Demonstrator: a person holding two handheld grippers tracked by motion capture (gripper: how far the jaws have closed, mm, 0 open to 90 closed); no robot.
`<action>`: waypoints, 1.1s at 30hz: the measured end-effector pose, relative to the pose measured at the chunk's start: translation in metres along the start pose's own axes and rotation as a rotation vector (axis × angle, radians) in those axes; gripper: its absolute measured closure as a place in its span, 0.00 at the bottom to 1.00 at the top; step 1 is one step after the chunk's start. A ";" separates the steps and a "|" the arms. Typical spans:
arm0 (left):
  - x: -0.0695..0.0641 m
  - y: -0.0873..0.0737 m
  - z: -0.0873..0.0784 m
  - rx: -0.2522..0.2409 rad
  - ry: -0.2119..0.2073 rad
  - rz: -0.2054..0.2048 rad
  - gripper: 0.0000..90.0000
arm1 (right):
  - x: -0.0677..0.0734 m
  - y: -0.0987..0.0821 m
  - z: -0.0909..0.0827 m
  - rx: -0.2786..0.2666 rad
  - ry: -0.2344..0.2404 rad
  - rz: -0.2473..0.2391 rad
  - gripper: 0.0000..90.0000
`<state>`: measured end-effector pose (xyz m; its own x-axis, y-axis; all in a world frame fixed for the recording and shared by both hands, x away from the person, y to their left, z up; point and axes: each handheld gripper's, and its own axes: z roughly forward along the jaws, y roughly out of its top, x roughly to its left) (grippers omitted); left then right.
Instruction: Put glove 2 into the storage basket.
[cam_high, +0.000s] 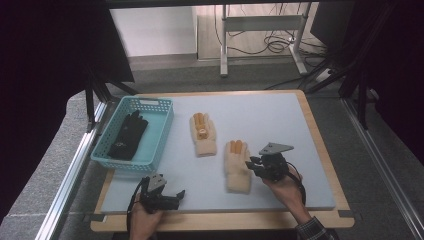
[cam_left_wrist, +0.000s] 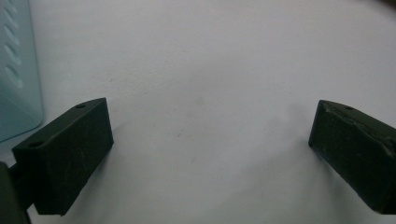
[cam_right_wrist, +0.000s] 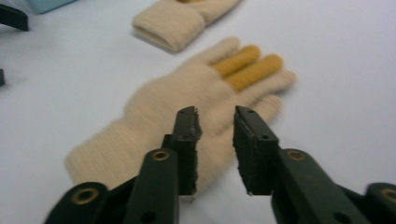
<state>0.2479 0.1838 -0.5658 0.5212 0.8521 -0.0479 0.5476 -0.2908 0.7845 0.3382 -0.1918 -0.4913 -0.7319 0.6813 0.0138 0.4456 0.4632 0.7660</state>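
A cream knitted glove with two mustard fingers (cam_high: 235, 167) lies flat on the pale mat, right of centre. My right gripper (cam_high: 254, 164) hovers at its right edge. In the right gripper view the jaws (cam_right_wrist: 215, 116) stand a little apart over the palm of the glove (cam_right_wrist: 187, 93), with nothing pinched between them. A second matching glove (cam_high: 203, 134) lies farther back; its cuff (cam_right_wrist: 182, 21) shows in the right gripper view. My left gripper (cam_high: 177, 196) rests near the front edge, jaws wide open (cam_left_wrist: 210, 126) over bare mat.
A light blue basket (cam_high: 150, 102) at the back left holds a black glove (cam_high: 129, 135); its wall (cam_left_wrist: 16, 84) stands at the left of the left gripper view. The mat (cam_high: 270, 120) lies on a wooden-edged table.
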 end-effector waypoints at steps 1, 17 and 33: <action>0.000 0.000 0.000 -0.001 0.001 0.000 0.00 | -0.003 -0.002 -0.001 0.000 0.002 0.010 0.80; 0.000 0.000 0.000 -0.001 -0.001 0.000 0.00 | -0.015 0.032 0.042 0.016 0.053 -0.006 0.55; 0.000 0.000 0.000 0.001 -0.001 0.003 0.00 | 0.002 0.111 0.130 0.020 0.132 -0.119 0.58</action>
<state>0.2478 0.1842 -0.5658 0.5235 0.8508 -0.0465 0.5469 -0.2937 0.7840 0.4535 -0.0656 -0.4904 -0.8407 0.5414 0.0094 0.3615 0.5482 0.7542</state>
